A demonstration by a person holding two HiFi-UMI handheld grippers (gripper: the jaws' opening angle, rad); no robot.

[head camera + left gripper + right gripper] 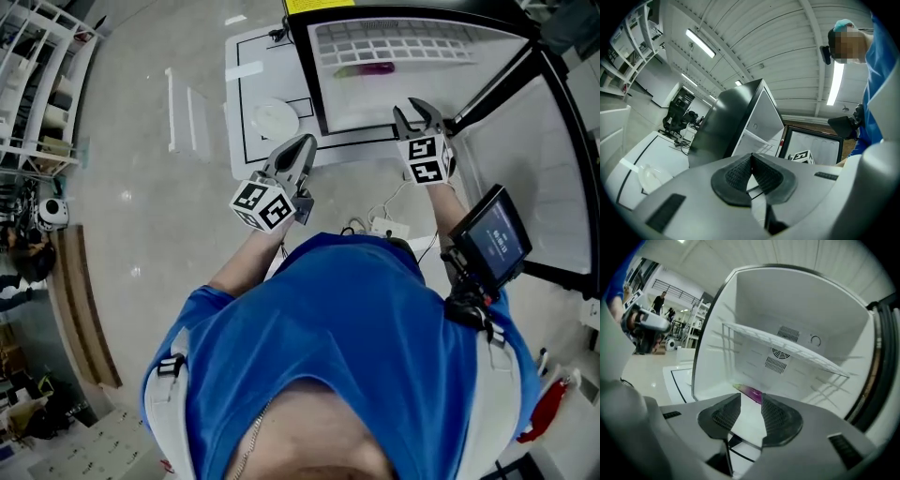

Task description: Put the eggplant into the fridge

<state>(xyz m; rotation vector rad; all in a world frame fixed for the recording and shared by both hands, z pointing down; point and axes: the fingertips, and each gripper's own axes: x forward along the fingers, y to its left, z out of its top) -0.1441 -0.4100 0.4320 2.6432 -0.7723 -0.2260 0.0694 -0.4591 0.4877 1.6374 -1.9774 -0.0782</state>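
The purple eggplant (366, 68) lies on the floor of the open fridge (323, 84), under its wire shelf (394, 42). In the right gripper view the eggplant (746, 390) shows just beyond the jaws, apart from them. My right gripper (419, 114) hovers at the fridge's front edge, open with nothing between its pads (777, 417). My left gripper (298, 152) hangs left of the fridge opening, shut and empty; its pads (736, 174) meet at the tips. The fridge door (539, 150) stands swung open on the right.
A white plate (276, 119) rests on a white board with black lines (246, 66) left of the fridge. A screen (495, 239) is mounted at the person's right side. Cables (375, 221) lie on the floor below the grippers. Shelving (37, 84) stands far left.
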